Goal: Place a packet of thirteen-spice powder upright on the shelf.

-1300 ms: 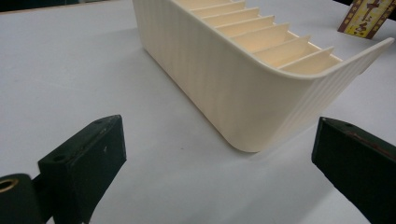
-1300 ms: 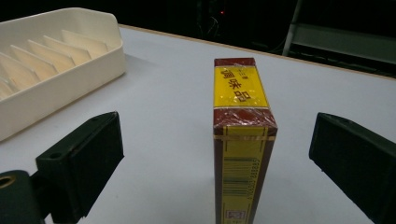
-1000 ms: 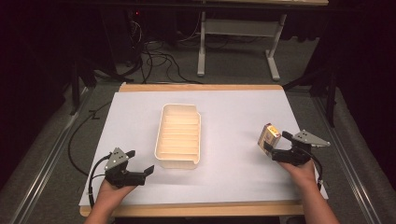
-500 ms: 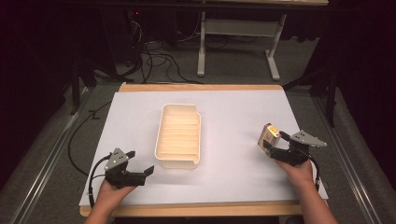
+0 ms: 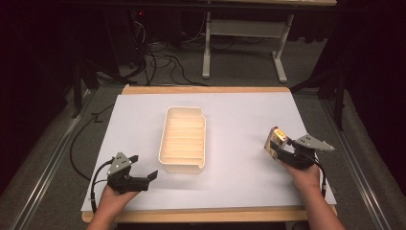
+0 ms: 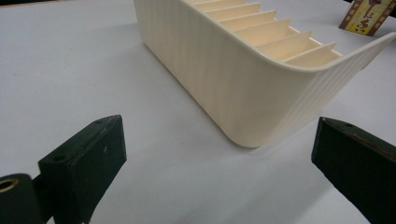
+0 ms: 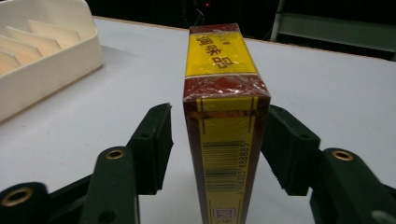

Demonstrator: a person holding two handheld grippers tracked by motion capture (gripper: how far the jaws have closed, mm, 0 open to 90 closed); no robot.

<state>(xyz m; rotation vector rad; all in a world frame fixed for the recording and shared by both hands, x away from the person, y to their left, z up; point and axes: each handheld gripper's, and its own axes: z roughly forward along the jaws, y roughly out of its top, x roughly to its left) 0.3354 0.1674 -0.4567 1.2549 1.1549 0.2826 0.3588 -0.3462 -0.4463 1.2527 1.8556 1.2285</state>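
Observation:
A yellow and dark red box (image 5: 276, 140) with printed characters and a barcode stands on edge at the right of the white table cover. My right gripper (image 5: 280, 149) has it between its jaws. In the right gripper view the box (image 7: 224, 116) fills the middle; the right pad (image 7: 285, 140) sits against it, while a narrow gap remains at the left pad (image 7: 154, 135). These jaws have just been closing around the box. My left gripper (image 5: 143, 166) rests open at the front left, holding nothing, its jaws (image 6: 217, 140) wide apart before the tray's near corner.
A cream ribbed tray (image 5: 165, 139) with several dividers stands mid-table; its wall (image 6: 233, 79) is close in front of the left gripper, and it shows at the left in the right gripper view (image 7: 46, 60). A desk frame (image 5: 239, 43) and cables (image 5: 158, 52) lie beyond the table.
The right gripper's jaws have drawn in around the box. Both hands and the tray stay where they were.

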